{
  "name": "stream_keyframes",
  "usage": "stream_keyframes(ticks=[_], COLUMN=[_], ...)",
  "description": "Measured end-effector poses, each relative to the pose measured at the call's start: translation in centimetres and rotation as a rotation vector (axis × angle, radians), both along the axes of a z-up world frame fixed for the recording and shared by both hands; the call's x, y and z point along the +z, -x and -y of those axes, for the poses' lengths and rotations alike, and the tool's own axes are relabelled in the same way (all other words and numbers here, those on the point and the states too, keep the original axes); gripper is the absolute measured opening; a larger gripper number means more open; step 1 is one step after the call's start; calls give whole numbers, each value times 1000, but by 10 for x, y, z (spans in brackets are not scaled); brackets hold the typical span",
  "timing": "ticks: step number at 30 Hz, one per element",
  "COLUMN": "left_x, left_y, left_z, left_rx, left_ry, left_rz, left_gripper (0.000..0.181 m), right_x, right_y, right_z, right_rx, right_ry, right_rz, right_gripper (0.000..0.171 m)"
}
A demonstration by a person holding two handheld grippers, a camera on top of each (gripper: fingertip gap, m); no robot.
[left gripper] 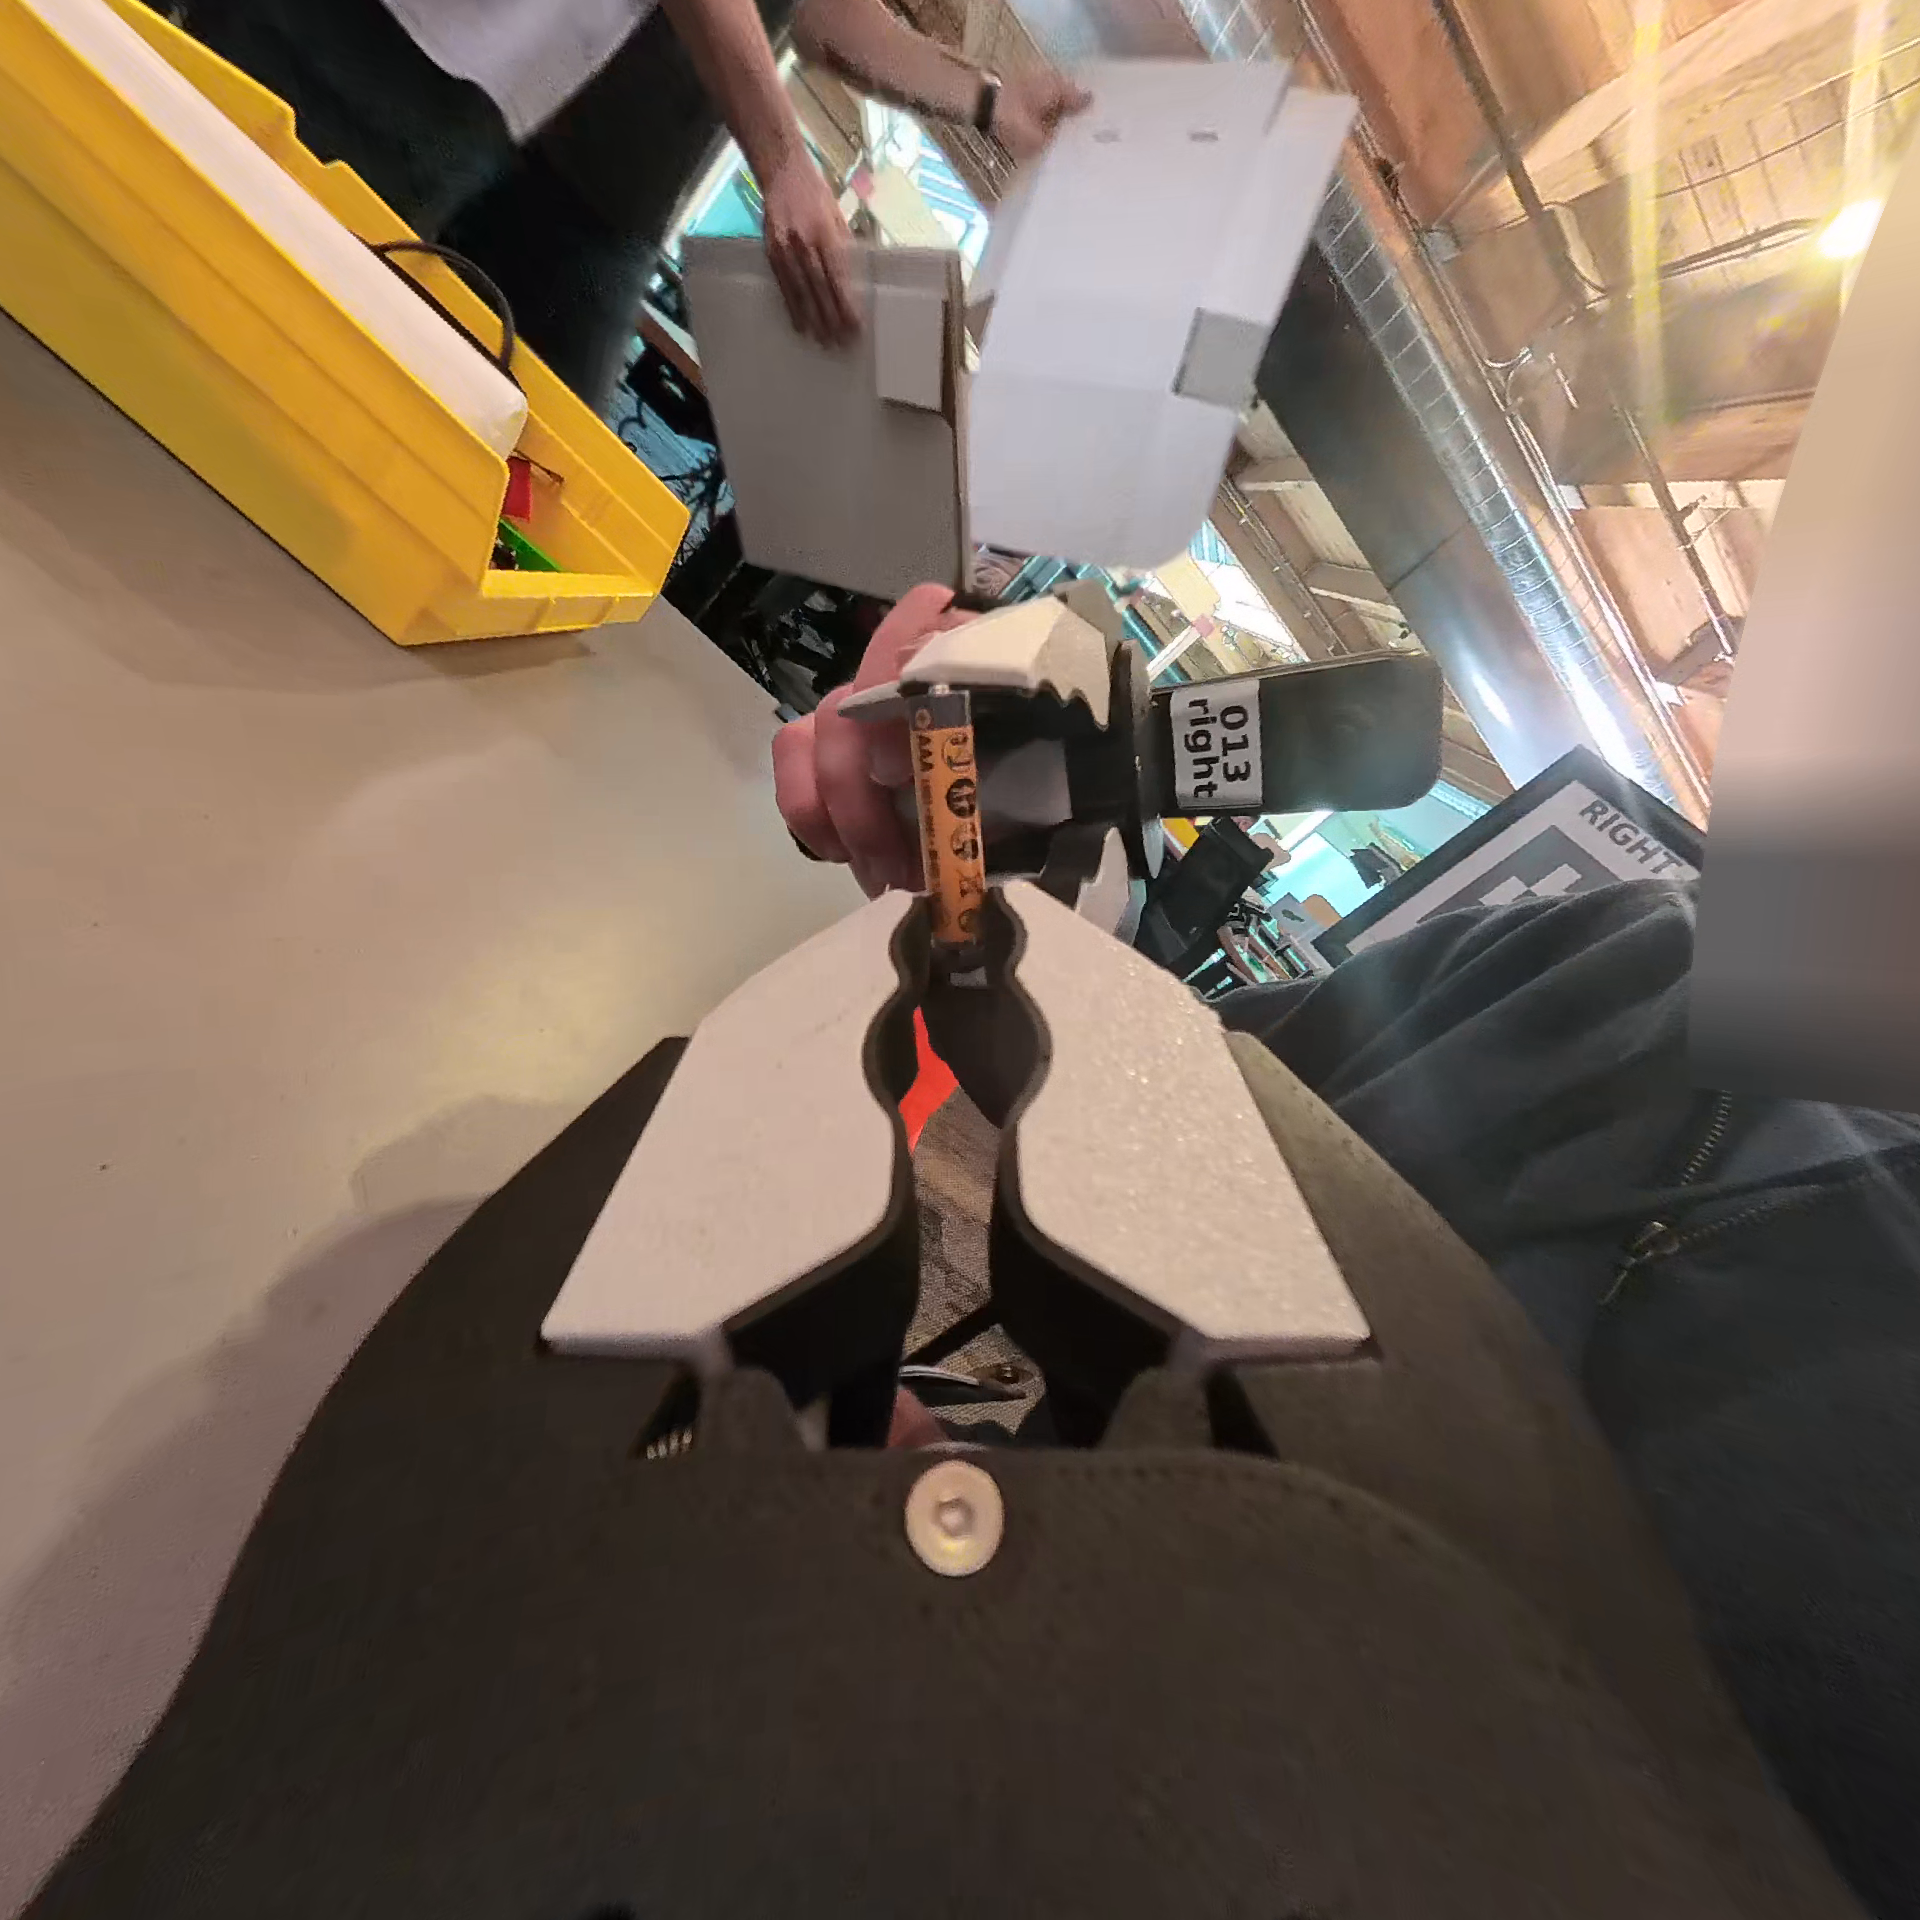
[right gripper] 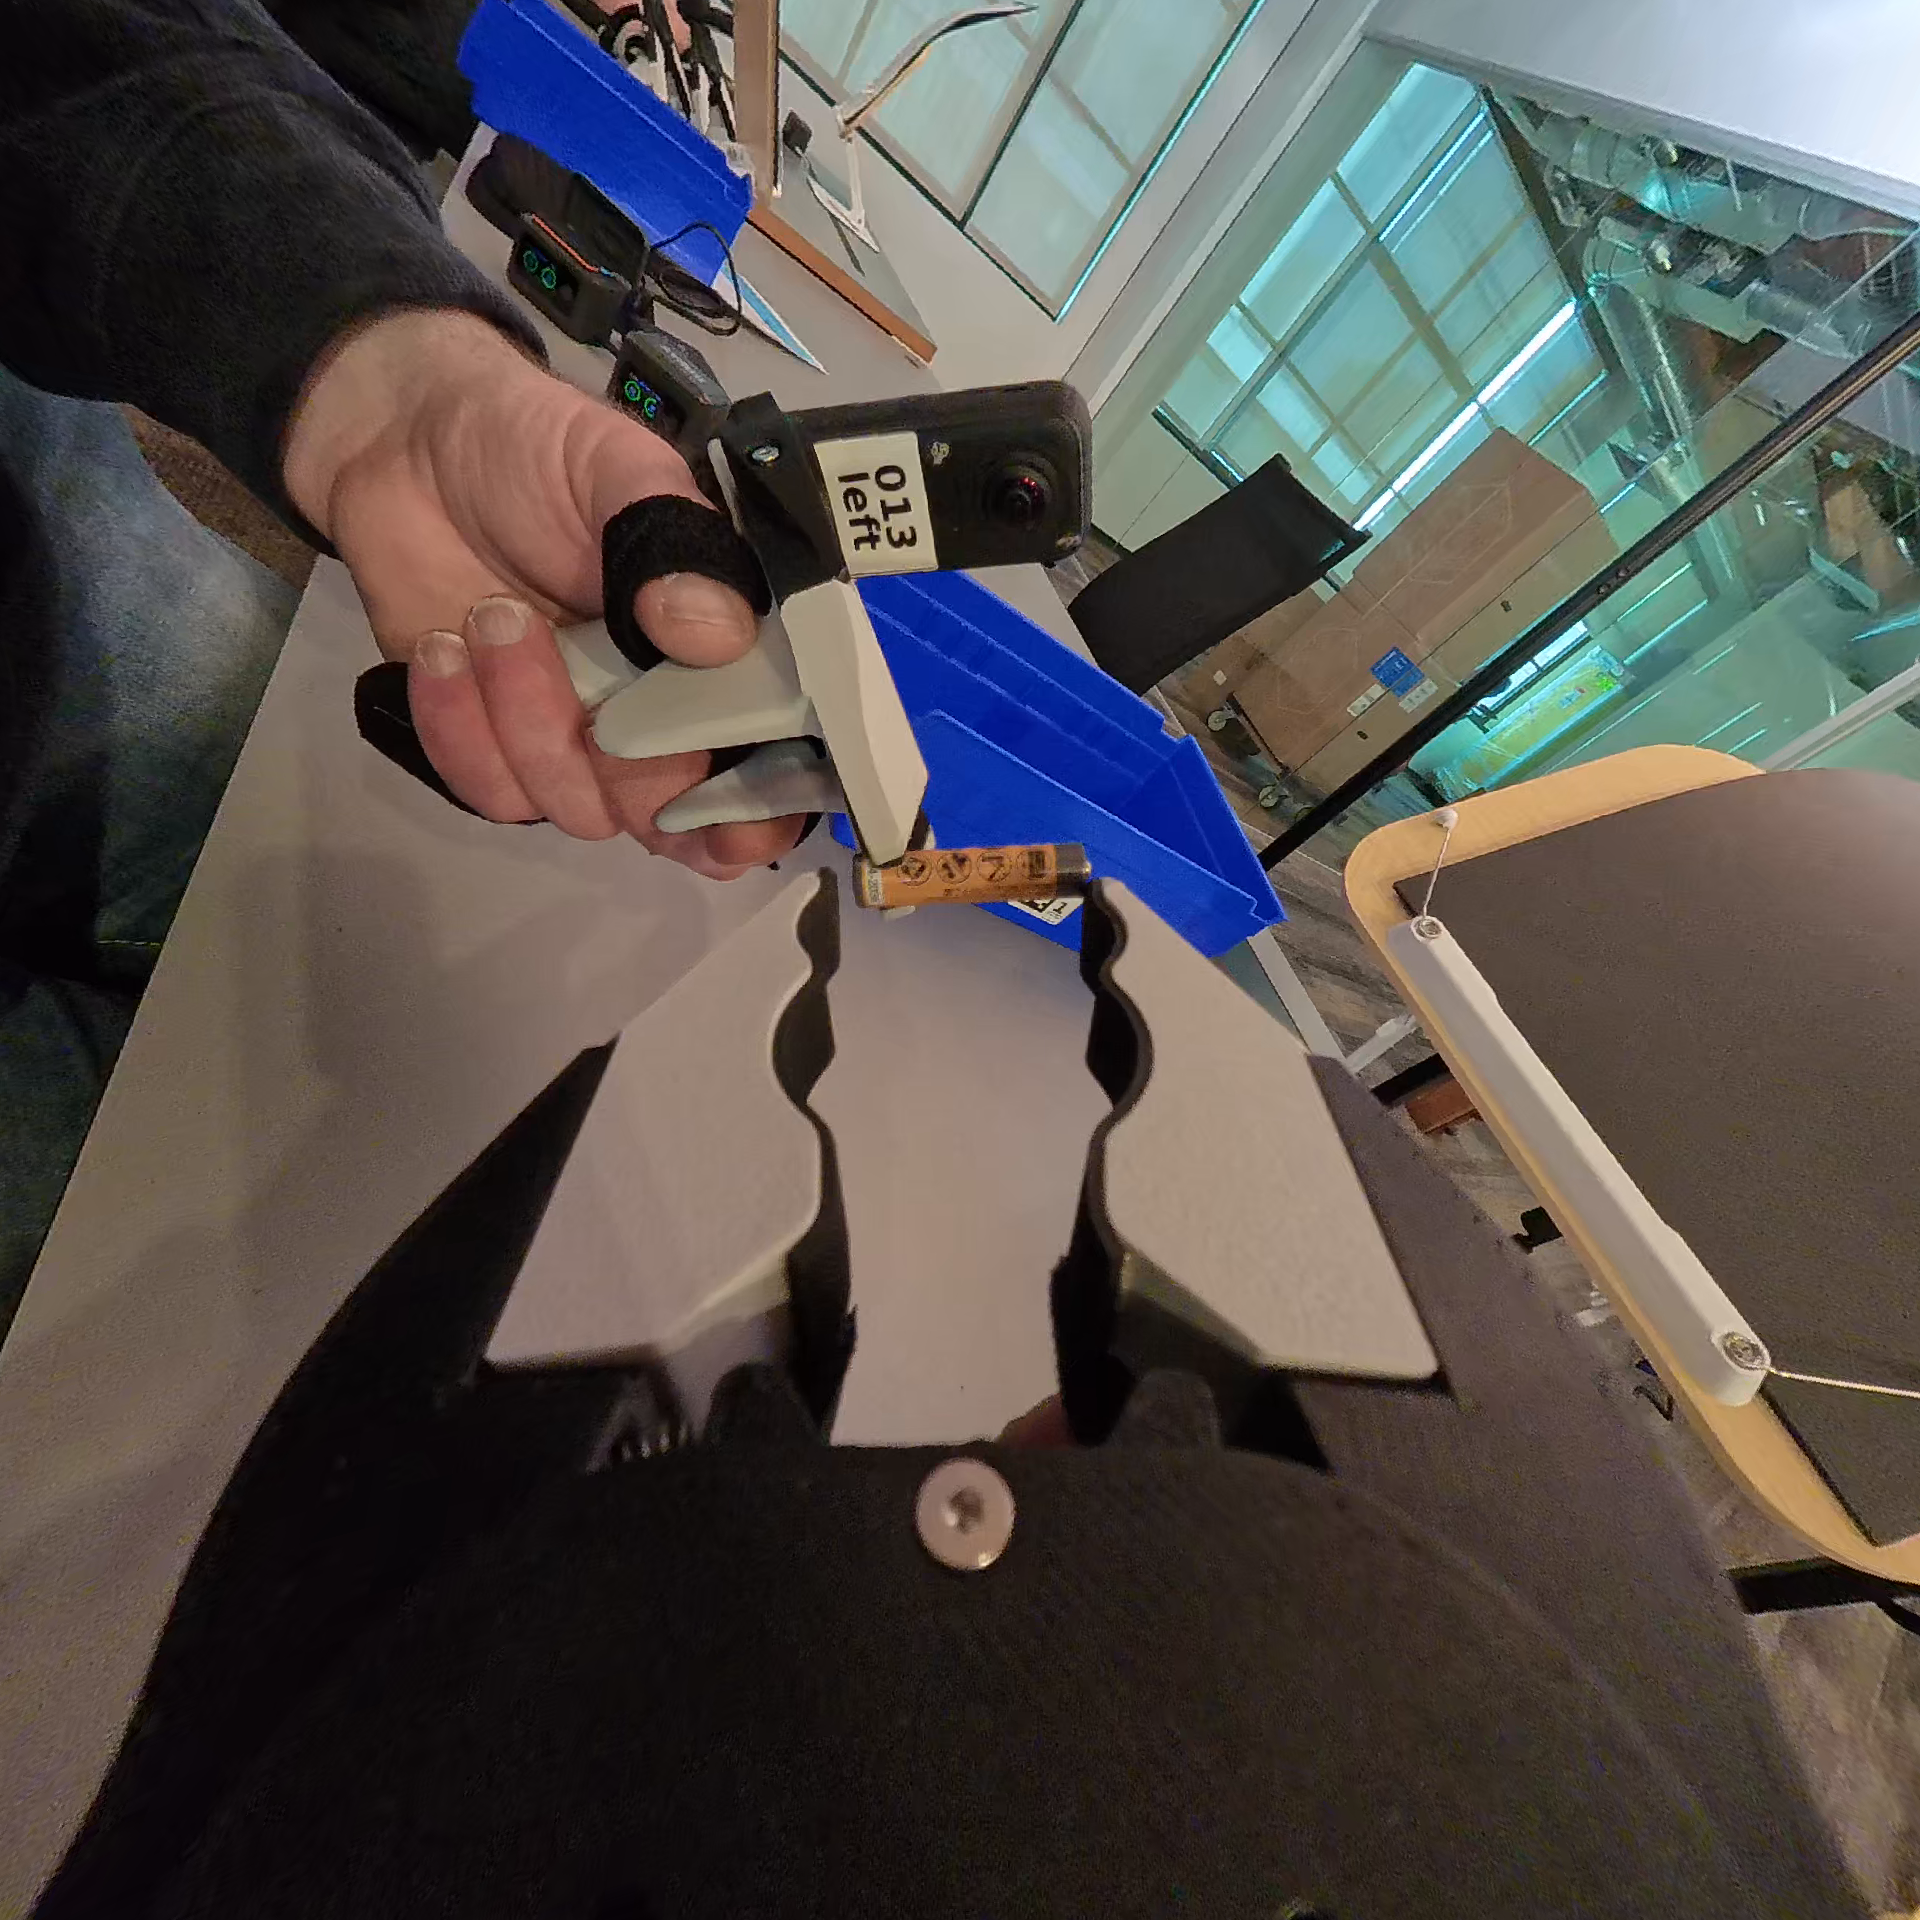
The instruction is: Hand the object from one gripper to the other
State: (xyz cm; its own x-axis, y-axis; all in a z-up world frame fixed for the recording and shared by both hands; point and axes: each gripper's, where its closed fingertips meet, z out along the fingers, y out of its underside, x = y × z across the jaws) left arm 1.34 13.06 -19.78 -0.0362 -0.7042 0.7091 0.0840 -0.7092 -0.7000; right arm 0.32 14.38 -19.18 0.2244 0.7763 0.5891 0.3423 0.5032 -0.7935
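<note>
Left claw [left gripper: 956, 935] clenched on one end of orange battery [left gripper: 952, 821], centre of left wrist frame, held in air above desk [right gripper: 343, 987]. Right claw [right gripper: 961, 914] spread wide, jaws flanking battery's free end, not gripping yet. My judgement: centre free end in jaw notch, close right claw firmly, confirm hold, only then release left. Early release drops it near blue bin [right gripper: 1060, 769].

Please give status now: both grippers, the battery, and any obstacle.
Left gripper shut on battery. Right gripper open, fingers straddling battery, not touching. Nothing between them.
</note>
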Motion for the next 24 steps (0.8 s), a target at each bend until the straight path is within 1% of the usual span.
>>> stream_keyframes(ticks=[2, 10, 15, 17, 19, 24], left_x=[-2, -5, -4, -3, -1, 8], left_y=[-1, -2, -2, -1, 2, 7], left_z=[1, 3, 2, 0, -2, -3], left_rx=[-7, -20, 0, 37, 79, 164], left_ry=[1, 19, -25, -113, -244, -703], left_rz=[-6, -6, -10, -44, -92, -249], left_gripper=[9, 10, 10, 22, 32, 40], right_x=[0, -4, -2, 1, 4, 5], right_y=[-1, -2, -2, -3, -5, -5], right_z=[1, 2, 1, 2, 2, 8], right_rx=[3, 10, 25, 45, 65, 158], right_ry=[-9, -31, 46, 104, 172, 334], right_rz=[2, 31, -14, -66, -121, -199], right_gripper=[41, 41, 40, 41, 41, 40])
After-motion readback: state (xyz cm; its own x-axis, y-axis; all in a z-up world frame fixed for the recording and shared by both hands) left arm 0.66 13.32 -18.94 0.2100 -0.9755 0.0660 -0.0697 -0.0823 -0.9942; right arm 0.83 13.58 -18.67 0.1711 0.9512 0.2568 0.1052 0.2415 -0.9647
